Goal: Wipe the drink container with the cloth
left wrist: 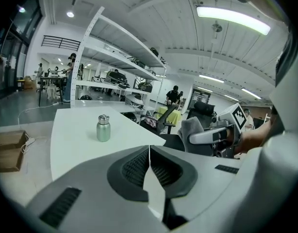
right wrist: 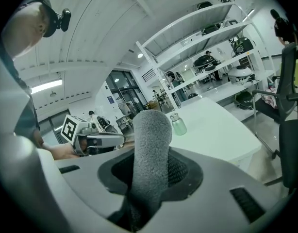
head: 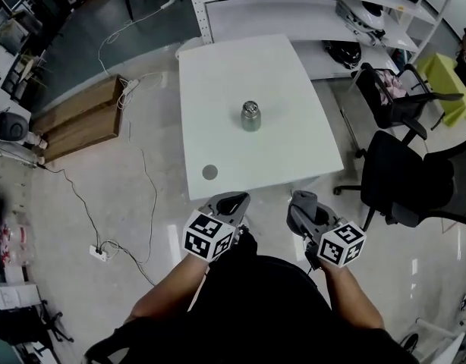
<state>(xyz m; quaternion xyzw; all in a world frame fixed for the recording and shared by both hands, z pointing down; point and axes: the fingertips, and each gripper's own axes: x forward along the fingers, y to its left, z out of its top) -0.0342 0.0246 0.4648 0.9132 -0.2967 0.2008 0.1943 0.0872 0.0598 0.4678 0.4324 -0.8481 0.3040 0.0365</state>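
Note:
A small metal drink container [head: 250, 117] stands upright near the middle of the white table [head: 218, 74]; it also shows in the left gripper view as a green-grey bottle [left wrist: 103, 128] and far off in the right gripper view [right wrist: 178, 124]. My left gripper [head: 231, 200] is shut with nothing between its jaws, held short of the table's near edge. My right gripper [head: 303, 201] is shut on a folded grey cloth [right wrist: 148, 154], which sticks up between its jaws. Both grippers are well apart from the container.
A small round grey disc [head: 209, 172] lies on the table's near left corner. Black office chairs [head: 407, 173] stand to the right, white shelving [head: 309, 6] behind the table. Cables and a power strip [head: 99, 252] lie on the floor to the left, beside brown boards [head: 77, 120].

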